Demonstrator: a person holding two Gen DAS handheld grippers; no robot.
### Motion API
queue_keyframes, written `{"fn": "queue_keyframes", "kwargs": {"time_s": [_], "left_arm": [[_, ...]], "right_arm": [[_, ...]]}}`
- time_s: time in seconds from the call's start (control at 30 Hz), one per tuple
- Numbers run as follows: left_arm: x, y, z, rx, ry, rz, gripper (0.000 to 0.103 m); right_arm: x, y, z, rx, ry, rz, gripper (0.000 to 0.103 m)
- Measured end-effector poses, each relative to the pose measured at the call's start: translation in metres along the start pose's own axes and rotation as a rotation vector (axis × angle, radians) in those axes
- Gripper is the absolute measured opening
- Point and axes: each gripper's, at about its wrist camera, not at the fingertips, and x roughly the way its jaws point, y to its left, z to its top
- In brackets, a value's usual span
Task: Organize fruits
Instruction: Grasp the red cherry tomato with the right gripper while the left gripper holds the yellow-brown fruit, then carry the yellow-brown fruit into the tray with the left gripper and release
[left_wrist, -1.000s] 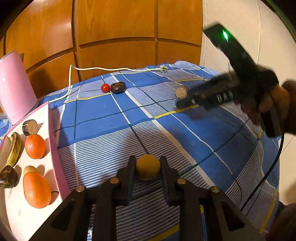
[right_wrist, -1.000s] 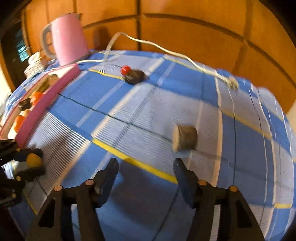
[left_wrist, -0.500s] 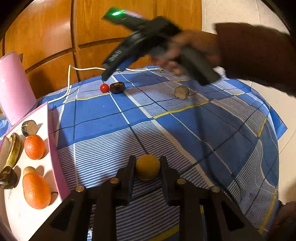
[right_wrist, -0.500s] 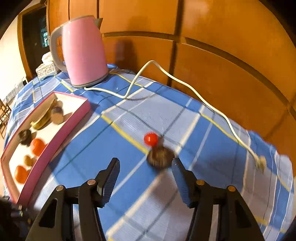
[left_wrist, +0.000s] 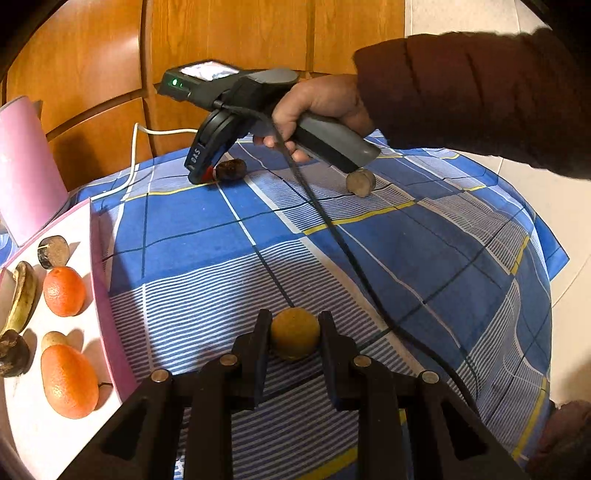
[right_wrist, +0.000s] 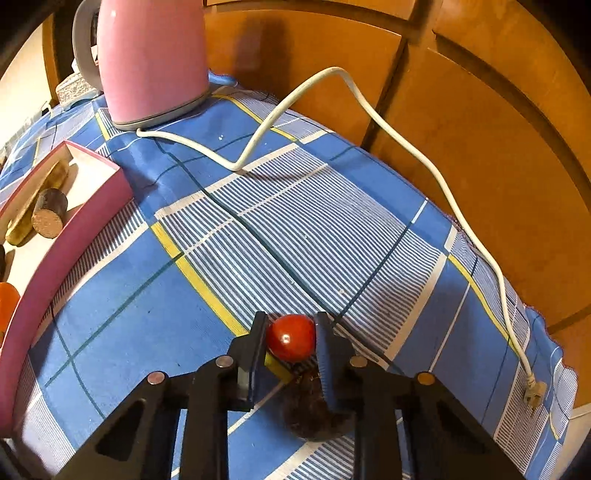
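Blue plaid tablecloth (left_wrist: 406, 266), with the fruit sorting partly done.

Oranges (left_wrist: 63, 291), a banana (left_wrist: 22, 295) and other pieces already lie in the pink tray (left_wrist: 96, 280). The left gripper (left_wrist: 294, 334) is clamped on a yellow fruit (left_wrist: 294, 333) near the tray; the right gripper (right_wrist: 291, 338) has its fingers pressed against a red tomato (right_wrist: 290, 338) at the far side, a dark fruit (right_wrist: 314, 410) just beside it. That dark fruit and a tan cylinder piece (left_wrist: 360, 182) remain loose on the cloth.

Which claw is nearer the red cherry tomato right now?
Right. The right claw has the red cherry tomato between its fingers. The left claw is far across the cloth, closed on a yellow fruit.
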Motion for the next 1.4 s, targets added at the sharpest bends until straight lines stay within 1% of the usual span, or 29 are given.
{"fn": "queue_keyframes", "kwargs": {"time_s": [0.07,0.17,0.23,0.27,0.33,0.43,0.53,0.63,0.7,0.77,0.8,0.83,0.9,1.03,1.1,1.4], "left_arm": [[0.001,0.000,0.000,-0.002,0.000,0.001,0.026],[0.002,0.001,0.001,-0.010,0.001,0.000,0.026],[0.002,0.000,0.001,-0.007,0.000,0.000,0.026],[0.002,0.000,0.001,-0.007,0.000,0.000,0.026],[0.002,0.000,0.001,-0.006,0.001,0.000,0.026],[0.002,0.000,0.001,-0.006,0.001,0.000,0.026],[0.002,0.002,0.002,-0.023,0.008,-0.004,0.026],[0.004,0.003,0.004,-0.040,0.018,-0.002,0.026],[0.004,0.004,0.005,-0.052,0.025,-0.005,0.026],[0.005,0.003,0.005,-0.052,0.030,-0.006,0.026],[0.005,0.004,0.006,-0.051,0.032,-0.006,0.026],[0.005,0.004,0.006,-0.055,0.035,-0.007,0.026],[0.006,0.005,0.007,-0.066,0.041,-0.008,0.026],[0.007,0.004,0.008,-0.073,0.046,0.001,0.026],[0.007,0.004,0.008,-0.080,0.048,0.002,0.026],[0.004,0.002,0.008,-0.073,0.056,0.009,0.026]], "right_arm": [[-0.008,0.003,-0.004,-0.010,-0.019,-0.006,0.025],[-0.034,0.007,-0.014,-0.004,-0.081,-0.006,0.025],[-0.053,0.008,-0.023,0.015,-0.113,0.036,0.025],[-0.063,0.011,-0.031,0.023,-0.125,0.060,0.025],[-0.078,0.018,-0.049,0.023,-0.135,0.070,0.025],[-0.090,0.030,-0.088,0.047,-0.118,0.089,0.025],[-0.100,0.037,-0.127,0.101,-0.101,0.072,0.025],[-0.112,0.038,-0.159,0.161,-0.116,0.005,0.025],[-0.118,0.037,-0.175,0.177,-0.120,-0.031,0.025],[-0.118,0.036,-0.190,0.162,-0.089,-0.041,0.025],[-0.116,0.035,-0.194,0.155,-0.088,-0.046,0.025],[-0.118,0.033,-0.198,0.156,-0.105,-0.045,0.025],[-0.120,0.027,-0.203,0.179,-0.114,-0.033,0.025],[-0.117,0.025,-0.207,0.185,-0.140,-0.021,0.025],[-0.116,0.023,-0.211,0.208,-0.160,-0.011,0.025],[-0.115,0.017,-0.215,0.256,-0.177,0.038,0.024]]}}
